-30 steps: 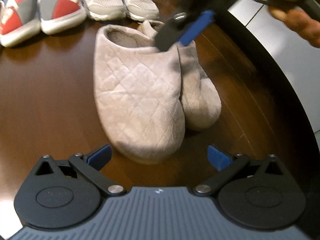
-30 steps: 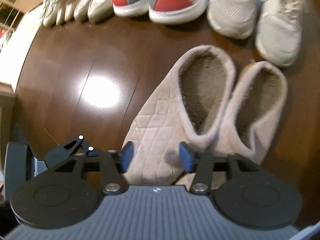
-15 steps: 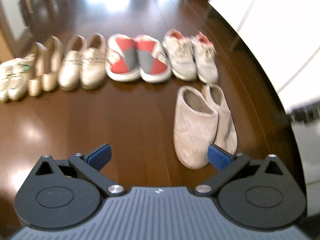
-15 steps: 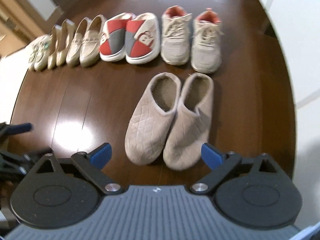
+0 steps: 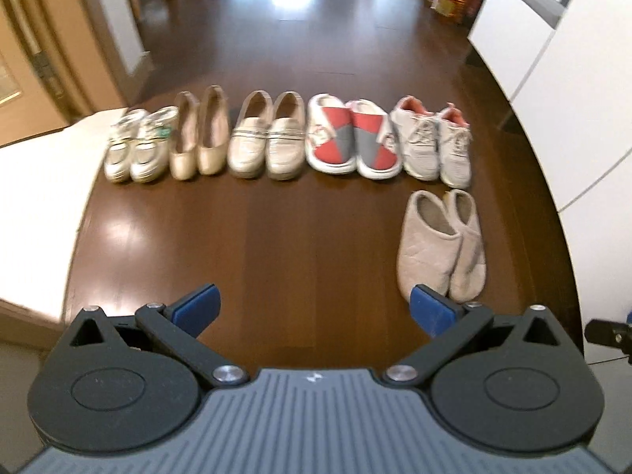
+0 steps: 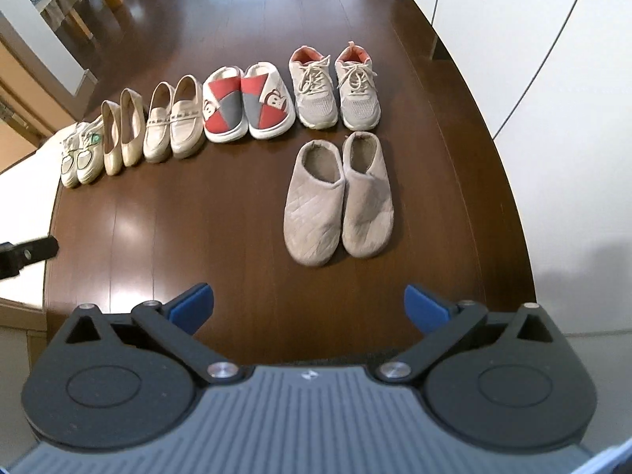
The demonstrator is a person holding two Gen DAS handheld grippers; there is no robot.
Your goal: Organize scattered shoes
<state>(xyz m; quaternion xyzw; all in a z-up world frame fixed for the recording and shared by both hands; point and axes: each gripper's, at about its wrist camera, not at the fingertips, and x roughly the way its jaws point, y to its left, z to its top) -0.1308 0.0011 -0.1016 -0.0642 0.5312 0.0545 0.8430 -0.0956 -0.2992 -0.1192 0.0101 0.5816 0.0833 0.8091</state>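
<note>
On the dark wooden floor (image 6: 221,237), five pairs form a row; the beige slippers (image 6: 339,197) lie just before its right end, toes toward the cameras, long axis across the row. Left gripper (image 5: 314,308) and right gripper (image 6: 308,306) hover spread apart, empty. A careless regrasp could separate the pair.

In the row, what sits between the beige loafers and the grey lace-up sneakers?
The red-and-grey slip-ons, as a pair, sit between the beige loafers and the grey lace-up sneakers. The right wrist view shows it clearly.

Beige slippers (image 6: 339,197) paired, before shoe row (image 6: 221,114).
</note>
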